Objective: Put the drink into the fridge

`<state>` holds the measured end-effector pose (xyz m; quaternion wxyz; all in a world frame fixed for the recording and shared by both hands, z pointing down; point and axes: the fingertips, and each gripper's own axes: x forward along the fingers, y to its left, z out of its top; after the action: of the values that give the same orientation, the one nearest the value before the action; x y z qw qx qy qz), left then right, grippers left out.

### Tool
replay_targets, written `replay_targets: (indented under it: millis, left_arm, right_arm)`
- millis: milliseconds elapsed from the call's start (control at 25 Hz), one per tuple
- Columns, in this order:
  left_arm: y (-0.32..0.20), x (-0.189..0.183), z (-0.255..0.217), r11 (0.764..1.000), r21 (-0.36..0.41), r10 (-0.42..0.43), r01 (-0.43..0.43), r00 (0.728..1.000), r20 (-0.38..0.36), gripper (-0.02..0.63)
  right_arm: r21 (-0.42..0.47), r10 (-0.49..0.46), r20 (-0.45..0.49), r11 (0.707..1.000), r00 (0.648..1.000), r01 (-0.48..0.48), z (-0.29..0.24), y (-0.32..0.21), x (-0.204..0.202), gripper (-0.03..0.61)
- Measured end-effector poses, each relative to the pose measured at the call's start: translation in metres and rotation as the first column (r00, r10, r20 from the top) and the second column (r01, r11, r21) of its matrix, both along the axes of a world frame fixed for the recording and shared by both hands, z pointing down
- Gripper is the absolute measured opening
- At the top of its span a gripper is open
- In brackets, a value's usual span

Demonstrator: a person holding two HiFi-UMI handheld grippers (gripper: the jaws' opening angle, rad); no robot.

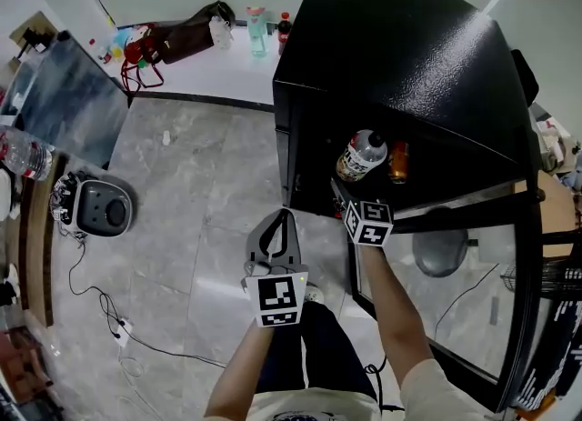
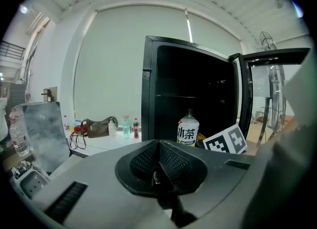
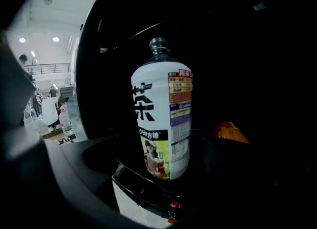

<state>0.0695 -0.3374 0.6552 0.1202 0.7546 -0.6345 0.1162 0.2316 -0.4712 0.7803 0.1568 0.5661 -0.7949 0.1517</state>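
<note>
The right tool gapes wide around the bottle, which stands upright between its jaws on the fridge shelf. A crooked withdrawal could clip and topple it (a can sits just right). The left tool is closed and empty.

The fridge shelf carries a bottle, upright between the right jaws, and an orange can just to the right of them. Well beyond the left jaws, a white worktop holds a brown bag and two small bottles.
</note>
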Motion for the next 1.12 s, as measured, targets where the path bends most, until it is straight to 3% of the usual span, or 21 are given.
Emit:
replay_targets:
  millis: [80,240,360,440,1120]
  left_arm:
    - [0.0,0.004,-0.004,1.0,-0.005,-0.004,0.004,1.0,-0.002,0.005]
    - [0.002,0.008,-0.014,1.0,-0.011,-0.014,0.014,1.0,-0.004,0.005]
    - [0.004,0.01,-0.018,1.0,-0.014,-0.025,0.025,1.0,-0.002,0.005]
    - [0.006,0.011,-0.02,0.999,-0.012,-0.033,0.033,0.999,-0.002,0.005]
    - [0.007,0.005,-0.01,0.997,-0.03,-0.073,0.073,0.997,0.005,0.005]
  right_arm:
    - [0.006,0.002,0.006,1.0,1.0,-0.002,-0.001,0.012,0.005,0.509]
    - [0.008,-0.013,-0.008,1.0,1.0,0.013,-0.006,0.025,0.01,0.199]
    - [0.009,-0.009,-0.022,1.0,1.0,0.009,-0.009,0.022,0.015,0.069]
    - [0.012,-0.001,-0.028,1.0,1.0,0.001,-0.008,0.019,0.019,0.025]
    - [0.017,0.0,0.003,1.0,1.0,0.0,-0.001,-0.008,0.011,0.009]
